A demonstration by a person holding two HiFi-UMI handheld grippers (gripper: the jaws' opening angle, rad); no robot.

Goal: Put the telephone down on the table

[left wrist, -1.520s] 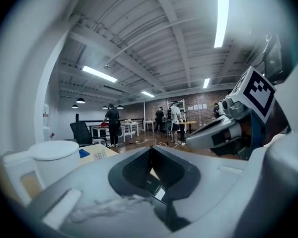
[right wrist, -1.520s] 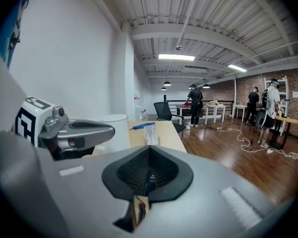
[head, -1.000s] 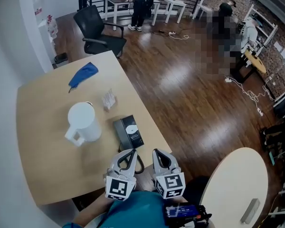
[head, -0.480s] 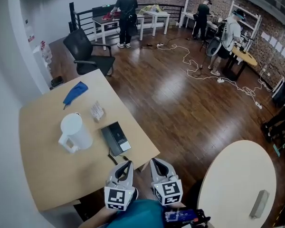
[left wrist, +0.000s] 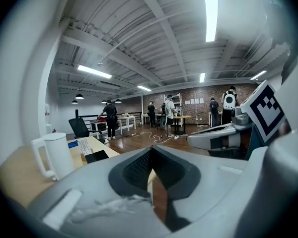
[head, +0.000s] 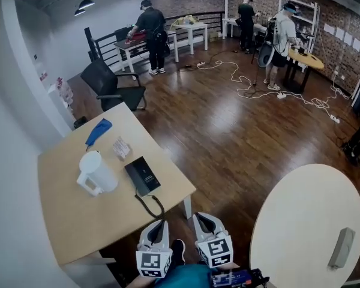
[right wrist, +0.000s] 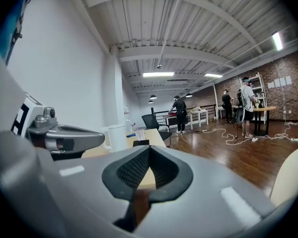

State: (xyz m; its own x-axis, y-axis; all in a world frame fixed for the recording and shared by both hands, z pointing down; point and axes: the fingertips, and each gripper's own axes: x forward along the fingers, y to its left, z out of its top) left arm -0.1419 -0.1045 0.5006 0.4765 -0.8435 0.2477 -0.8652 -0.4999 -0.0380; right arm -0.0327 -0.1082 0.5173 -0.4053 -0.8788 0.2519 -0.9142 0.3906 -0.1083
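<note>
The black telephone (head: 142, 176) lies flat on the tan table (head: 78, 221), its dark cord (head: 151, 204) looping toward the near edge. It also shows small in the left gripper view, telephone (left wrist: 97, 156), and in the right gripper view, telephone (right wrist: 141, 143). My left gripper (head: 160, 227) and right gripper (head: 203, 219) hang side by side below the table's near corner, off the tabletop and apart from the phone. Both are shut with nothing between the pads.
A white jug (head: 96, 173), a small clear packet (head: 121, 148) and a blue cloth (head: 98, 131) share the table. A round pale table (head: 300, 221) with a grey bar (head: 342, 248) is at right. A black chair (head: 111, 86) stands behind; people and floor cables are far back.
Both grippers have drawn back from the table's near edge together, and the table now sits farther off in the head view. The telephone stays flat on the table.
</note>
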